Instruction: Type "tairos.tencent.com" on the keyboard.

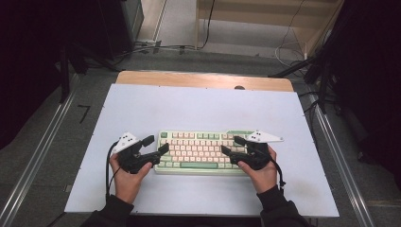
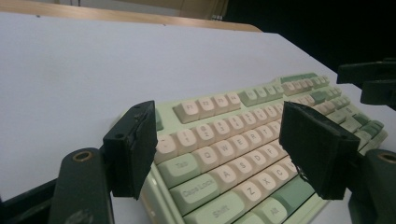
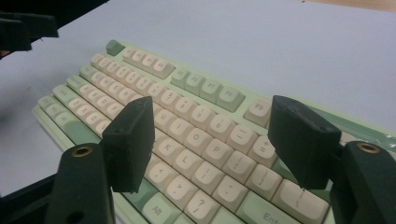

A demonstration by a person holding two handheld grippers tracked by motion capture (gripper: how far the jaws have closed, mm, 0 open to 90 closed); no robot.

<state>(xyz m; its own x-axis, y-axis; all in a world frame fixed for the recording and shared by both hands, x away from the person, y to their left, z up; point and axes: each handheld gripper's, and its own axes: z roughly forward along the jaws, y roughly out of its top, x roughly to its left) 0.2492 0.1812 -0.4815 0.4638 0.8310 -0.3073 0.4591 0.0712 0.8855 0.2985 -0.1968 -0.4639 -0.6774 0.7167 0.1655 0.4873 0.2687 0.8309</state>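
1. The keyboard [image 1: 201,152] sits flat on the white table [image 1: 142,109], toward the near edge and roughly centred between the person's two hands. Pale green case, cream keys, with darker green ones along the top row and for the modifiers.

2. The left gripper [image 1: 159,145] is at the keyboard's left end. From the high view its two black jaws are spread apart, one pointing past the top-left corner of the board, the other reaching onto its left edge.

3. In the left gripper view the jaws stand wide with the Tab, Caps Lock and Shift end of the keyboard [image 2: 243,154] showing in the gap between them. Neither pad presses on anything as far as I can see, so it's just hovering there with nothing held.

4. The right gripper [image 1: 231,145] mirrors that at the right end, jaws apart too and angled in over the keys.

5. The right gripper view looks down on the Enter and punctuation side of the keyboard [image 3: 154,93], again with a clear gap between the pads and nothing pinched.

6. Each gripper has its grey three-cornered plate on top, and a black cable trails back past each wrist.

7. Beyond the table's far wooden edge there's grey floor with some loose cables [image 1: 156,47].
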